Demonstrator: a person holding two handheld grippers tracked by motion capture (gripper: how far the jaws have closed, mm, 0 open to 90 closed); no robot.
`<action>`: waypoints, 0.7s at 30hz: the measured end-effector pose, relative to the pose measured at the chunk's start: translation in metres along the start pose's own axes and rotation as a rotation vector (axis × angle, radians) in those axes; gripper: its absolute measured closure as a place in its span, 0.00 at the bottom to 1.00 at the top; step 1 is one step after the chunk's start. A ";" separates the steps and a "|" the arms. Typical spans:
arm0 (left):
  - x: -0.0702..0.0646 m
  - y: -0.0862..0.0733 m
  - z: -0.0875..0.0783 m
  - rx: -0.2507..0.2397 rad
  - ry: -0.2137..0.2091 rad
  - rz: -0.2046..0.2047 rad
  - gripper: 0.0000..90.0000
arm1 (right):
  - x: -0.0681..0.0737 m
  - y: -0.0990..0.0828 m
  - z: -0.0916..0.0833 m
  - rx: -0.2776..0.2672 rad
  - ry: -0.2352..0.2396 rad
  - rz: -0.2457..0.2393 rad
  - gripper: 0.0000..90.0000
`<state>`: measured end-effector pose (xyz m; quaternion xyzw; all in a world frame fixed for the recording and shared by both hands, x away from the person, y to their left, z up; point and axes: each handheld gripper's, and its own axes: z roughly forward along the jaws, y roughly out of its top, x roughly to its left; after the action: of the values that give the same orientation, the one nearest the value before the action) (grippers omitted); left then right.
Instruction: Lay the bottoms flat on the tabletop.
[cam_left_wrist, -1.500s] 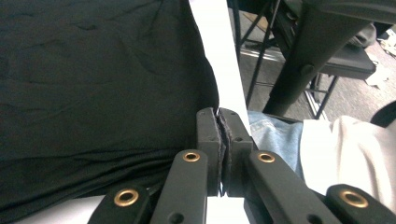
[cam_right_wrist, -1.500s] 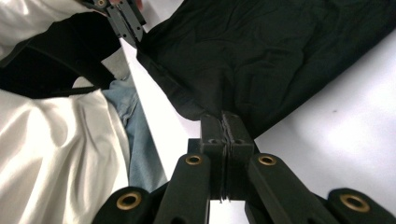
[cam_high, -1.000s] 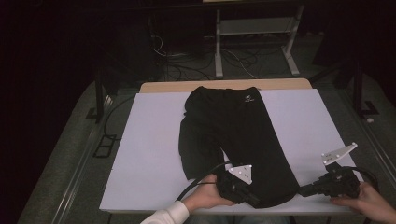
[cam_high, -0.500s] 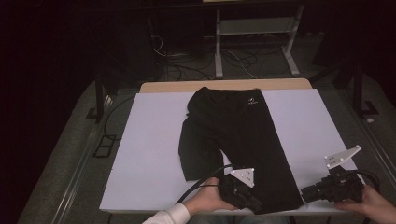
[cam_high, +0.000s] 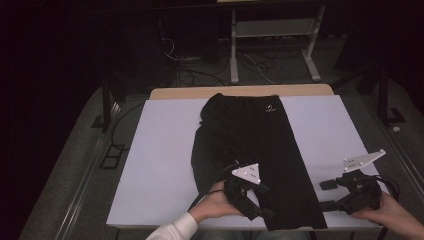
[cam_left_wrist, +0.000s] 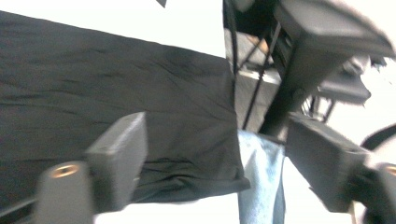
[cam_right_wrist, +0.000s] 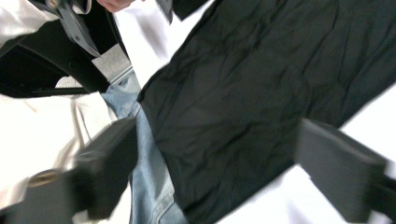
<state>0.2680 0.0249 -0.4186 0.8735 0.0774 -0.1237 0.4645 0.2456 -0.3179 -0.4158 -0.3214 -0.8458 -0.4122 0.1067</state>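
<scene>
Two grippers sit at the near hem of the black trousers (cam_high: 255, 150), which lie flat on the white bench (cam_high: 160, 150) with their long axis running away from the person, waistband at the far end. The left gripper (cam_high: 248, 202) is over the hem's left part, fingers spread and empty; the right gripper (cam_high: 345, 196), likewise spread and empty, rests just beside the hem's right edge, so I judge the left nearer the cloth.

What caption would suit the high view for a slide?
Two hand-held claws, left and right, both open, at the near hem of black trousers spread on a white table.
</scene>
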 end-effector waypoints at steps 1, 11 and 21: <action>0.001 0.001 -0.004 -0.012 0.016 -0.005 0.13 | 0.000 0.003 0.000 -0.010 -0.009 -0.003 0.01; 0.007 0.011 -0.044 -0.060 0.145 0.002 0.00 | 0.002 0.027 -0.001 -0.108 -0.060 -0.005 0.00; 0.007 0.016 -0.079 -0.078 0.228 0.020 0.00 | 0.005 0.052 0.008 -0.144 -0.064 -0.038 0.00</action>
<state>0.2905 0.0816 -0.3657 0.8637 0.1258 -0.0159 0.4877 0.2753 -0.2867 -0.3862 -0.3250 -0.8230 -0.4634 0.0483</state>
